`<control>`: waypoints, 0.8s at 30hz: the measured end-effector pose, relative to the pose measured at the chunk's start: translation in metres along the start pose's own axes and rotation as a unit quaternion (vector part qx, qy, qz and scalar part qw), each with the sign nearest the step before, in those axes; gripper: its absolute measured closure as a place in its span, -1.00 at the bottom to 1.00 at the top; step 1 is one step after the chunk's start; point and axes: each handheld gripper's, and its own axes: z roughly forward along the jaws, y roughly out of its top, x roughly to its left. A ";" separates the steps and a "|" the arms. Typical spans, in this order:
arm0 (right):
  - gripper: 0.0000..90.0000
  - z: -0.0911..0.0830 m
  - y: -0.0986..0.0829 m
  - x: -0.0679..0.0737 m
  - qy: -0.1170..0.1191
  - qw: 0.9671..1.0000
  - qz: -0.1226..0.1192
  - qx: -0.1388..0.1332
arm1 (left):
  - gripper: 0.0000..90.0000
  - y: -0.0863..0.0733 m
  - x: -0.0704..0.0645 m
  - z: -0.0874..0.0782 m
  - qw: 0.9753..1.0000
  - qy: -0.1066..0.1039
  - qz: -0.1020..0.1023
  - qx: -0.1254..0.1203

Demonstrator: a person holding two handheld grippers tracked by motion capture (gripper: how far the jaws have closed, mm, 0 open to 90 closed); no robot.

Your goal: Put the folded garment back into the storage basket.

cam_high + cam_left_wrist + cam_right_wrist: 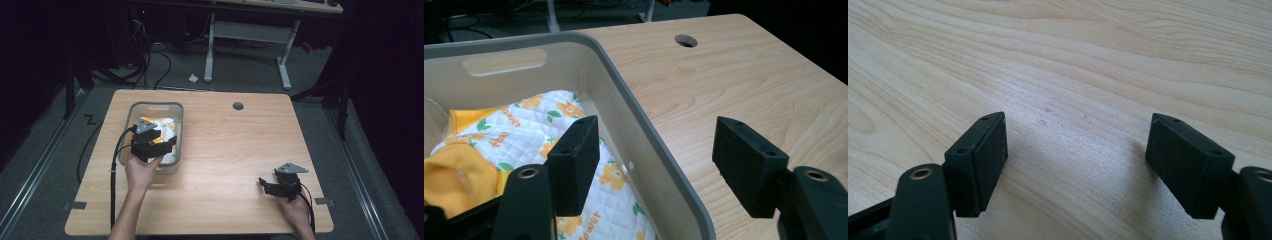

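Quilted flower-print cloth [539, 145] is seen lying inside the grey bin [177, 131] near the table's [240, 150] left edge. Left gripper [654, 160] is held wide, straddling the bin's right wall, nothing gripped. Right gripper [1075, 150] is spread wide above bare wood near the front right corner. Judged: cloth binned, little or nothing left.

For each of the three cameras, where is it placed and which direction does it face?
High view: above the person's side, facing forward and down on the table; forearms and both tools show.
Left gripper view: on the left tool, open astride the grey bin wall, above the flowered cloth.
Right gripper view: on the right tool, open, facing bare tabletop.
The first two share bin and cloth.
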 end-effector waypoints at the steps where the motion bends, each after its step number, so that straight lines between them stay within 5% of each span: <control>1: -0.45 0.000 0.000 0.000 0.000 1.000 0.000 0.000 | -0.21 0.000 -0.001 0.000 1.000 -0.002 -0.001 0.000; 24: -0.45 0.000 0.000 0.000 0.000 1.000 0.000 0.000 | -0.21 -0.001 -0.029 -0.002 0.999 -0.046 0.011 -0.014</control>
